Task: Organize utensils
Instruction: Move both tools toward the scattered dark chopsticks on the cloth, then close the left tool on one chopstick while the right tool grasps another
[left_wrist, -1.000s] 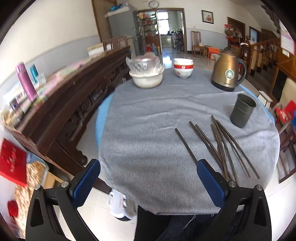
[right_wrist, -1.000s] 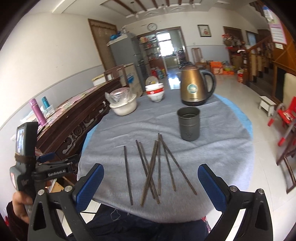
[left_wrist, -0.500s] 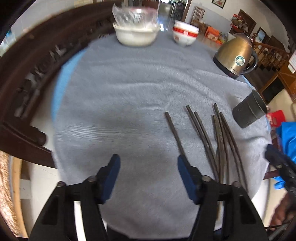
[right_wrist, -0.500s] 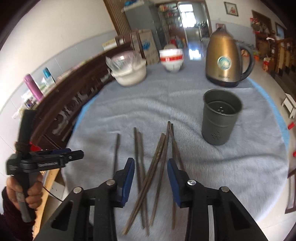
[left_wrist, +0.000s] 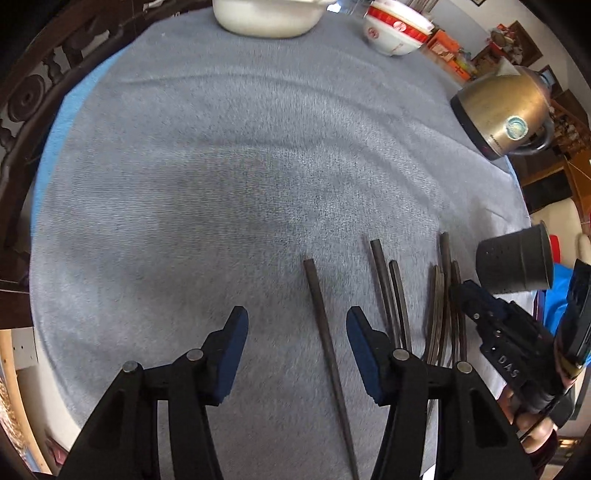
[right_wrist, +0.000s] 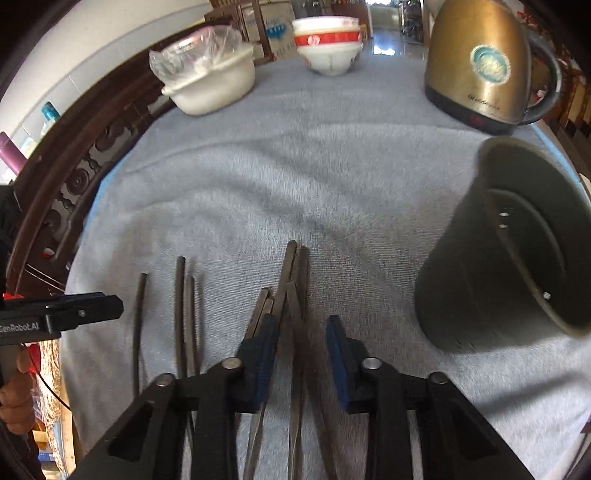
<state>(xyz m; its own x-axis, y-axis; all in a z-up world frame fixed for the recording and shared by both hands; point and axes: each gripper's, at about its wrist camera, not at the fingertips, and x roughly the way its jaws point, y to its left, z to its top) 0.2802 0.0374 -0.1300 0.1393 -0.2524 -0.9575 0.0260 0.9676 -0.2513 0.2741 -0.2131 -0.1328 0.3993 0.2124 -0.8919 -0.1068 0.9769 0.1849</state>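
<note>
The left hand-held gripper (left_wrist: 293, 334) points steeply down at the table (left_wrist: 221, 166), which is covered by a grey cloth. Its jaws stand apart and are closing. A single dark chopstick (left_wrist: 325, 339) lies on the cloth between the blue pads (left_wrist: 229, 350), nearer the right pad; neither pad touches it.

At 3 o'clock from this chopstick lies a pair of chopsticks (left_wrist: 388, 288), side by side. Farther toward 3 o'clock lies a crossed bundle of chopsticks (left_wrist: 445, 295).

The right hand-held gripper (right_wrist: 301, 354) is also angled down over the table. Its jaws are narrowly apart and closing. Several chopsticks of the crossed bundle (right_wrist: 293, 280) run between its pads (right_wrist: 338, 358). Whether the pads press on them cannot be told; a gap shows on the right side.

In the right wrist view, the pair of chopsticks (right_wrist: 184, 314) and the single chopstick (right_wrist: 138, 325) lie at 9 o'clock from the bundle. The dark metal utensil holder (right_wrist: 498, 258) stands at 2 o'clock from the gripper, mouth up, apart from the chopsticks.

At the far edge of the table, from 11 to 1 o'clock, stand a white lidded pot (right_wrist: 212, 85), a stack of red-banded bowls (right_wrist: 328, 44) and a gold kettle (right_wrist: 480, 62).
</note>
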